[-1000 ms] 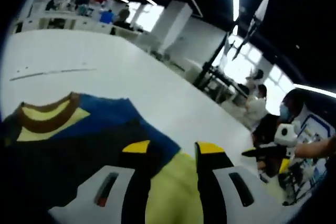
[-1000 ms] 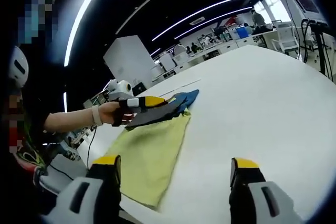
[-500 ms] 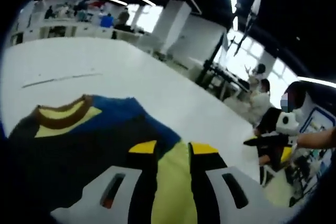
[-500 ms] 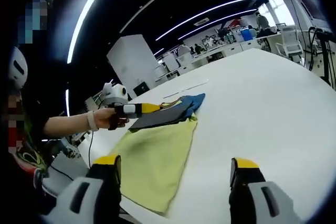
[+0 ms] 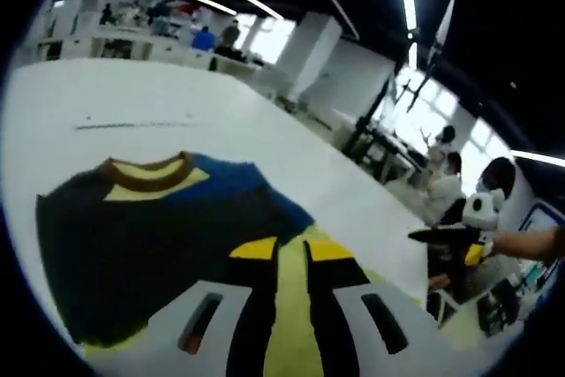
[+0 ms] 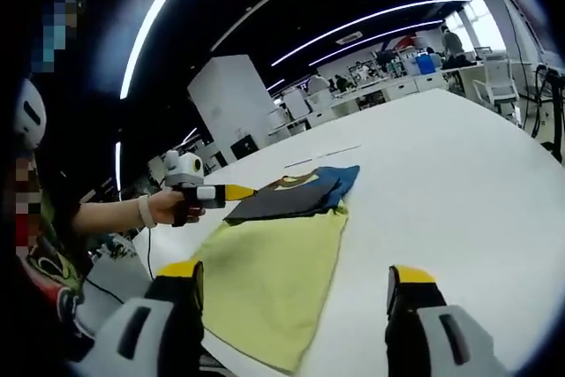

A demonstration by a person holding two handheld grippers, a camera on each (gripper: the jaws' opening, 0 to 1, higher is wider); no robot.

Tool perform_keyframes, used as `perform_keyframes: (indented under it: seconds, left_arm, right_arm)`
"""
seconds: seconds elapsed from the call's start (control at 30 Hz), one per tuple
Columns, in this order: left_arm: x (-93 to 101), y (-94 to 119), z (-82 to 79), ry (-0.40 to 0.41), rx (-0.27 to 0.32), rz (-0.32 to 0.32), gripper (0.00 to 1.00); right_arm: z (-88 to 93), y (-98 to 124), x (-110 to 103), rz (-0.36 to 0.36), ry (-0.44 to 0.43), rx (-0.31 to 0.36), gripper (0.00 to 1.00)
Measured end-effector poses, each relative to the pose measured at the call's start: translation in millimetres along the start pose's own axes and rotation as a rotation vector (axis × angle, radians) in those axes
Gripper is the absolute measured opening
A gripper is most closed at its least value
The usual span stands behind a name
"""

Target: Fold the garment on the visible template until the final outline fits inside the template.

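Note:
A dark navy garment (image 5: pixel 150 236) with a brown collar and a blue sleeve lies flat on the far end of a yellow-green template (image 6: pixel 269 262); in the right gripper view the garment (image 6: pixel 296 193) sits on the white table (image 6: pixel 459 183). My left gripper (image 5: pixel 291 249) hovers at the garment's near edge, jaws close together with a thin strip of template (image 5: pixel 290 306) showing between them, holding nothing. The left gripper (image 6: pixel 221 192) appears left of the cloth, clear of it. My right gripper (image 6: pixel 296 275) stands wide open over the template's near end. The right gripper (image 5: pixel 450 234) shows at the right.
The white table (image 5: pixel 177 103) stretches far beyond the garment, with a thin dark line (image 5: pixel 124 124) marked on it. People (image 5: pixel 446 187) sit past the table's right edge. Desks and chairs (image 6: pixel 494 77) stand in the background.
The left gripper has drawn back from the garment and its jaws have narrowed. The garment's lifted edge now lies flat on the template. The right gripper stays open.

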State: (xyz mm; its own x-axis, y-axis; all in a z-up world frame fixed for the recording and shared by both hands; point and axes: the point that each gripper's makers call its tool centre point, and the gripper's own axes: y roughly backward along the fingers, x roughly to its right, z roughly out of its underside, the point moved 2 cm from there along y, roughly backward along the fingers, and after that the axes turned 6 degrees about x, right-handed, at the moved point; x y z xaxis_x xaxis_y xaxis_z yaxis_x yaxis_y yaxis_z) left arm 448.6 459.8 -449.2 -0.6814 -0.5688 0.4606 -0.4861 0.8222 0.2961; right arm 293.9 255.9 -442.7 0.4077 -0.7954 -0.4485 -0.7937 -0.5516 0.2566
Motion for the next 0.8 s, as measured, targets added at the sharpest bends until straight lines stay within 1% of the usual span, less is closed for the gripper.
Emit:
perform_keyframes:
  seconds: [0.03,0.1,0.23,0.3,0.37,0.4,0.43,0.5,0.53,0.57,0.6,0.67,0.77,0.8]
  left_arm:
    - [-3.7,7.1,1.8,0.007,-0.001,-0.007,0.2]
    - [-8.3,18.5,4.4,0.003,0.002,-0.018,0.25]
    - [-15.2,41.4,6.9,-0.006,0.007,-0.037,0.46]
    - [-18.1,51.9,7.3,-0.025,0.005,-0.042,0.51]
    - [-20.3,65.4,9.0,-0.031,0.002,-0.05,0.63]
    - [-21.3,71.1,10.2,-0.034,0.0,-0.056,0.71]
    - [-23.0,76.7,12.5,-0.039,-0.009,-0.064,0.76]
    - [-24.8,95.3,18.8,-0.047,-0.026,-0.067,0.81]
    - [-25.3,98.8,20.3,-0.044,-0.032,-0.069,0.83]
    - [-26.7,107.8,23.4,-0.039,-0.037,-0.08,0.86]
    - [-29.0,117.0,25.2,-0.037,-0.034,-0.092,0.89]
    - [-33.5,130.7,27.4,-0.038,-0.025,-0.113,0.92]
    - [-34.9,146.7,31.4,-0.03,-0.02,-0.12,0.99]
    - [-33.5,153.6,32.9,-0.039,-0.022,-0.119,0.99]
  right_arm:
    - [-0.8,-0.9,-0.7,-0.002,0.004,-0.002,0.86]
    - [-2.1,-3.1,-3.1,-0.008,0.013,-0.01,0.86]
    - [-3.0,-7.5,-7.6,-0.015,0.027,-0.024,0.86]
    - [-3.9,-9.9,-10.8,-0.021,0.032,-0.029,0.86]
    - [-5.1,-12.5,-13.2,-0.028,0.034,-0.029,0.86]
    - [-5.1,-13.6,-14.3,-0.03,0.039,-0.033,0.87]
    - [-4.9,-14.8,-15.0,-0.032,0.047,-0.04,0.87]
    - [-4.7,-15.6,-15.8,-0.036,0.051,-0.044,0.87]
    - [-4.7,-15.9,-17.0,-0.037,0.052,-0.044,0.87]
    - [-5.4,-16.4,-18.4,-0.038,0.056,-0.043,0.87]
    - [-6.1,-16.5,-18.7,-0.039,0.057,-0.042,0.88]
    - [-7.7,-16.9,-18.7,-0.041,0.064,-0.039,0.88]
    - [-8.7,-17.1,-18.6,-0.034,0.082,-0.042,0.89]
    - [-9.6,-17.1,-19.0,-0.033,0.085,-0.039,0.91]
